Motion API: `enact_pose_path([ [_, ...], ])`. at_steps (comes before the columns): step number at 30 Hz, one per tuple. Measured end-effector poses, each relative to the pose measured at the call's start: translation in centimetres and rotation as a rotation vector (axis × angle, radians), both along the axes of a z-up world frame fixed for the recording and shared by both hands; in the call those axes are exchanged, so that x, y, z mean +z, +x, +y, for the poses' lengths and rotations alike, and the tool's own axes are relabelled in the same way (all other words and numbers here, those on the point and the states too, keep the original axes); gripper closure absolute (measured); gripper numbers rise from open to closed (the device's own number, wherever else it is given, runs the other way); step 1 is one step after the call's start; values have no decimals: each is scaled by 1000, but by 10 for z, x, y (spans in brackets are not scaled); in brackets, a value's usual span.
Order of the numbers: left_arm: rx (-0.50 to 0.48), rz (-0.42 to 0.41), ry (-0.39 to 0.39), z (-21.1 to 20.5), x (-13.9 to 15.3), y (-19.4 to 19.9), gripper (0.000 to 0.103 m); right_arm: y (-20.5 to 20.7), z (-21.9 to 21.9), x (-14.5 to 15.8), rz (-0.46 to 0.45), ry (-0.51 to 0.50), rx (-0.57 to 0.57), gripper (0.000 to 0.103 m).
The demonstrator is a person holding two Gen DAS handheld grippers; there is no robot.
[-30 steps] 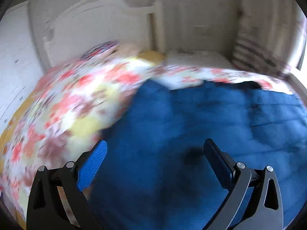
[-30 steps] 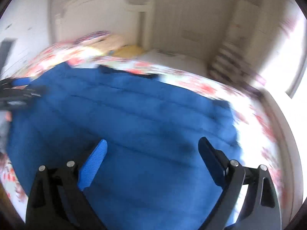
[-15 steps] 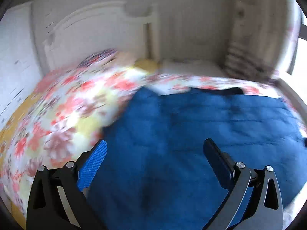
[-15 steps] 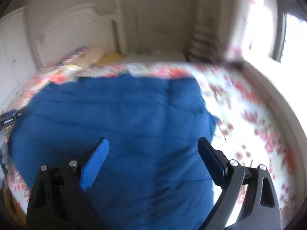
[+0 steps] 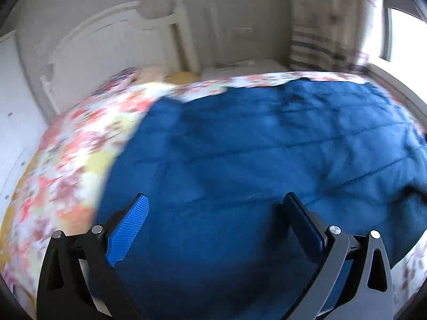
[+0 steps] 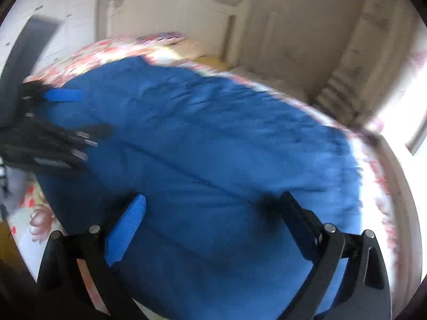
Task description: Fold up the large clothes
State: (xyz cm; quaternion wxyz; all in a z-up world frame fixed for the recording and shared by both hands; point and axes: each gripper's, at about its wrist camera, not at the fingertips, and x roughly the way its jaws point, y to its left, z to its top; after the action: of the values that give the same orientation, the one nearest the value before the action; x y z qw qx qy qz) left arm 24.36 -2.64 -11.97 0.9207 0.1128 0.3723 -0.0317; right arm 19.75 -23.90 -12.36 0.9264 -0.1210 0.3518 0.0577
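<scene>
A large blue quilted garment (image 5: pixel 253 154) lies spread flat on a bed with a floral cover (image 5: pixel 69 160). It also fills the right wrist view (image 6: pixel 213 138). My left gripper (image 5: pixel 216 213) is open and empty above the garment's near left part. My right gripper (image 6: pixel 210 210) is open and empty above the garment's near edge. The left gripper also shows at the left of the right wrist view (image 6: pixel 61 122), over the garment's left side. Both views are blurred by motion.
A white headboard (image 5: pixel 106 42) stands at the far end, with pillows (image 5: pixel 125 76) in front of it. A striped curtain (image 5: pixel 320 45) and a bright window (image 5: pixel 405 37) are on the right. A white wardrobe (image 6: pixel 45 18) is at the left.
Both grippers stay open. The left view has swung to show more of the garment. The right view has swung back left, so the left gripper shows larger in it.
</scene>
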Motion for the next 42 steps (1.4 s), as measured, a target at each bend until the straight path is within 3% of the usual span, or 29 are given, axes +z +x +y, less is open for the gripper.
enact_pose_path([
  [3,87,40,-20,45,-12,-1,4,-11,-41,-1,26,18,-106,5],
  [5,83,68,-85,58,-16,0,4,-13,-72,-16,74,102,-152,2],
  [7,90,70,-68,55,-18,1,4,-13,-89,-30,90,224,-165,2],
  [10,113,52,-24,45,-20,2,4,-11,-86,-33,93,188,-172,2],
  [21,120,47,-45,45,-21,2,4,-10,-81,-33,92,199,-168,2],
  [24,132,57,-55,48,-6,2,5,-10,-81,-26,117,198,-177,2],
  [27,45,-40,-92,37,34,6,5,-4,-74,-4,73,156,-170,2],
  [29,-20,-91,-104,22,59,27,4,13,-64,13,34,170,-124,2],
  [31,-25,-128,-47,4,68,68,4,38,-46,25,6,150,-73,2],
  [34,-13,-40,34,-15,51,133,4,96,-23,29,35,109,-41,2],
  [37,43,75,134,-18,9,187,4,159,-13,13,124,78,-37,3],
  [39,51,181,67,-8,-19,203,4,182,-19,-6,230,124,-48,3],
  [40,57,187,5,1,-20,205,4,187,-30,-10,251,208,-46,2],
  [42,62,190,-31,7,-21,206,4,184,-41,-10,239,273,-58,3],
])
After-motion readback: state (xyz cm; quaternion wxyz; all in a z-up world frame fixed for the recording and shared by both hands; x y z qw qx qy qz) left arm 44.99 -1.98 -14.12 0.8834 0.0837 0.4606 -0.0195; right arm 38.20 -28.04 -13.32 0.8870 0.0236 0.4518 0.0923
